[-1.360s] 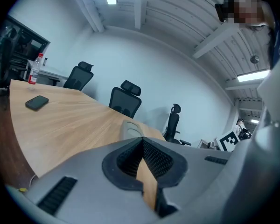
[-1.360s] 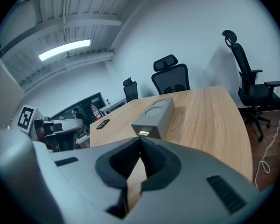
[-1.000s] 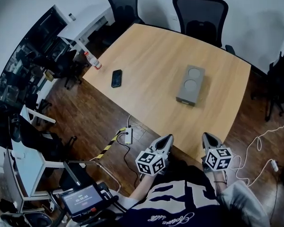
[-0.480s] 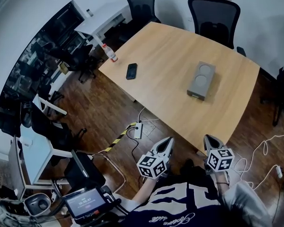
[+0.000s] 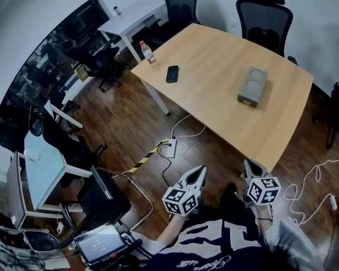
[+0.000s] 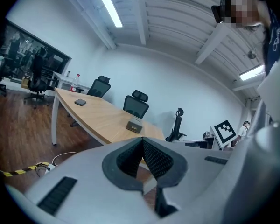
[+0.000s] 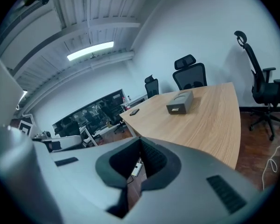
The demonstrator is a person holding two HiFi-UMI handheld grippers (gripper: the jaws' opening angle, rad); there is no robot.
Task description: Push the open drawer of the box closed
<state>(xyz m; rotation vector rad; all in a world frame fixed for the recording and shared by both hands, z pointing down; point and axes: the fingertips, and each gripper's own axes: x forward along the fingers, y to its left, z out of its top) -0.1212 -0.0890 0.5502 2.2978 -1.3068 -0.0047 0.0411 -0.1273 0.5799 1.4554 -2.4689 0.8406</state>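
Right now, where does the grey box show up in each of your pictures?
Head view: the box is at upper right, on the table.
Left gripper view: the box is near the centre.
Right gripper view: the box is right of centre.
Shared landmark: the black phone, always left of it.

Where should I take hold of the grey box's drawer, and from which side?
Take the drawer front, the short end of the grey box that faces you. Come in from the near edge of the table, along the box's length; what looks like its pull sits on that face.
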